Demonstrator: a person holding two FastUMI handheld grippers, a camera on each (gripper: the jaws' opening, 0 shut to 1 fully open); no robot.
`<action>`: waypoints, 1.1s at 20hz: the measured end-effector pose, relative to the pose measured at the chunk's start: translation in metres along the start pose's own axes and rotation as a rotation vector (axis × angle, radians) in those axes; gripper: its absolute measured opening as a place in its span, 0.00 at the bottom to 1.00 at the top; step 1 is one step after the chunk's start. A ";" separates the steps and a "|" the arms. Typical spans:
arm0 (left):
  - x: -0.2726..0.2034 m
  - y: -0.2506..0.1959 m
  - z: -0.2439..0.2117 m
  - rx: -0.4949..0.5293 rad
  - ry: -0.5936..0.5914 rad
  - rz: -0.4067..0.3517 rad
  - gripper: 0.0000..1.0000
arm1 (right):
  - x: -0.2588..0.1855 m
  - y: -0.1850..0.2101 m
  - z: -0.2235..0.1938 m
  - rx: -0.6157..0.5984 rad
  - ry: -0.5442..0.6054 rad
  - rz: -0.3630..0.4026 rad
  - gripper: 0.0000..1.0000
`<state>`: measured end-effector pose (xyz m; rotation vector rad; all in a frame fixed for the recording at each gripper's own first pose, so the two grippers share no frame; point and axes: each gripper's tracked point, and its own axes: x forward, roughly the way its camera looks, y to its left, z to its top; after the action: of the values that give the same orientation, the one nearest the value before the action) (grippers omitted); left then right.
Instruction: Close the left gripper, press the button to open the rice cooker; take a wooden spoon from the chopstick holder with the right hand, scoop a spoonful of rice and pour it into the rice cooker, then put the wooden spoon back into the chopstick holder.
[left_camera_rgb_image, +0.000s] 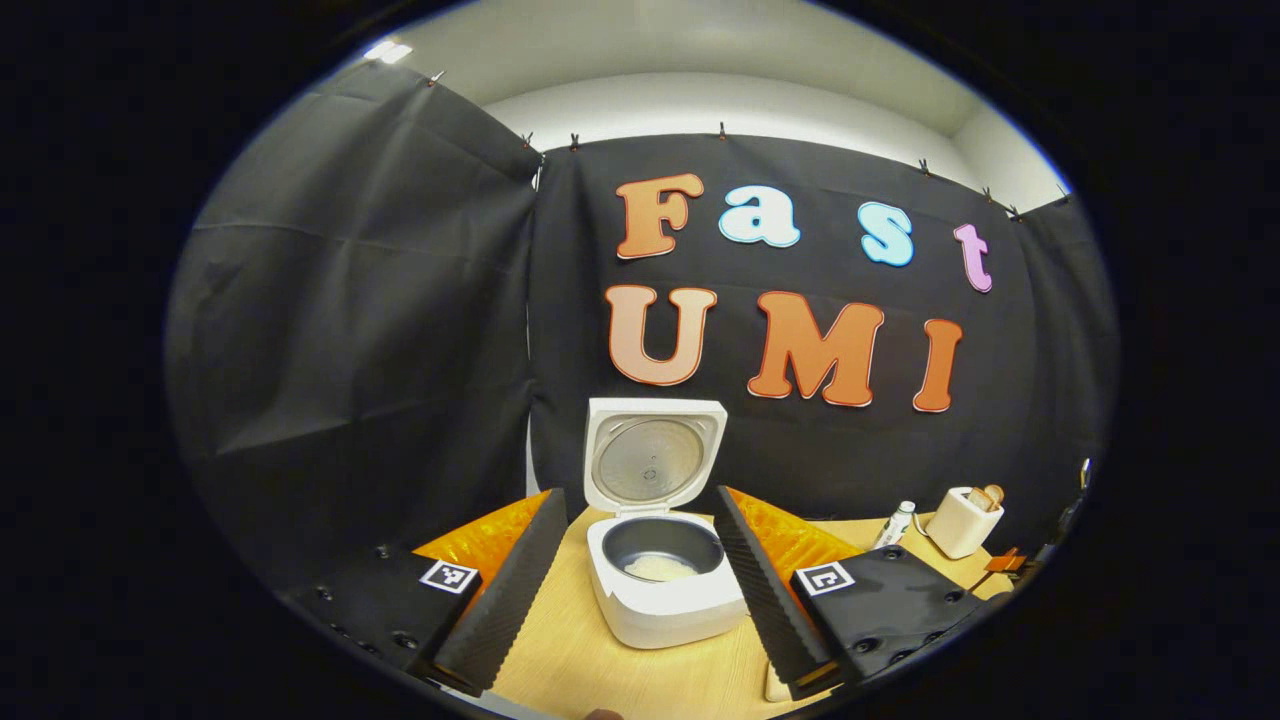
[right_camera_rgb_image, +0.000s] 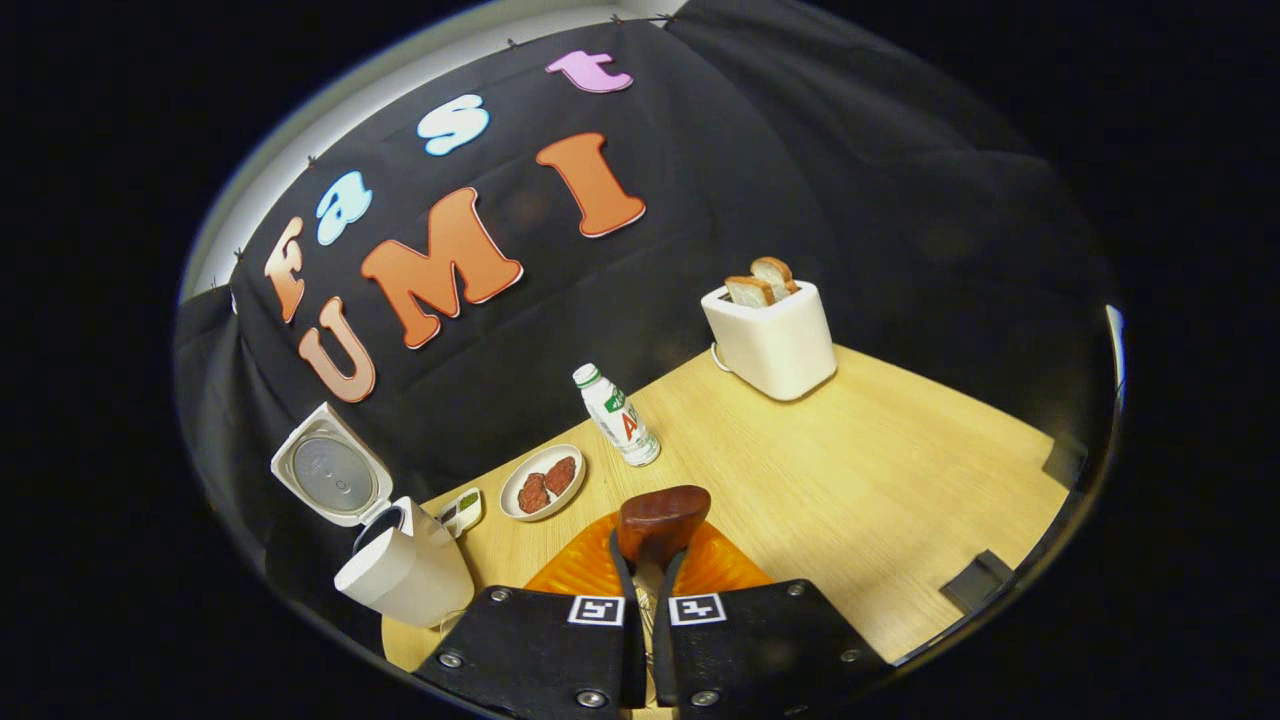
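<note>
The rice cooker (left_camera_rgb_image: 665, 575) stands on the wooden surface (left_camera_rgb_image: 600, 660) straight ahead of my left hand-held gripper (left_camera_rgb_image: 640, 590), its lid (left_camera_rgb_image: 655, 455) swung up against the booth wall. The left gripper view looks down into the dark inner pot (left_camera_rgb_image: 663, 545), where a small heap of rice (left_camera_rgb_image: 660, 568) lies at the bottom. My left fingers (left_camera_rgb_image: 510, 590) are spread wide, one on each side of the cooker, touching nothing.

My right hand-held gripper (right_camera_rgb_image: 648, 560) is pinched on the wooden spoon (right_camera_rgb_image: 662, 520), whose brown bowl stands up just past the fingertips. In the right gripper view the open cooker sits at the far left, seen from the side so its pot is hidden. That view adds a plate (right_camera_rgb_image: 542, 482) with two dark pieces, a small dish (right_camera_rgb_image: 460, 510) beside it, a bottle (right_camera_rgb_image: 616, 416) and a toaster (right_camera_rgb_image: 772, 340) holding two slices of bread (right_camera_rgb_image: 760, 282) farther off.
</note>
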<state>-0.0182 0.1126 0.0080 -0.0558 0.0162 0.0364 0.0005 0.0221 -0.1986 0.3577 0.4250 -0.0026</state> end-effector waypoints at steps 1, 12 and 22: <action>0.003 0.001 -0.001 -0.002 0.001 -0.010 1.00 | -0.005 0.007 0.007 -0.021 -0.013 0.000 0.02; 0.028 0.017 -0.002 -0.014 0.006 -0.054 1.00 | -0.050 0.125 0.001 -0.248 -0.061 0.152 0.02; 0.037 0.032 -0.008 0.017 0.027 -0.049 1.00 | -0.038 0.136 -0.091 -0.450 0.070 0.143 0.02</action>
<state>0.0180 0.1455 -0.0024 -0.0399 0.0423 -0.0138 -0.0605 0.1777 -0.2143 -0.0566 0.4548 0.2418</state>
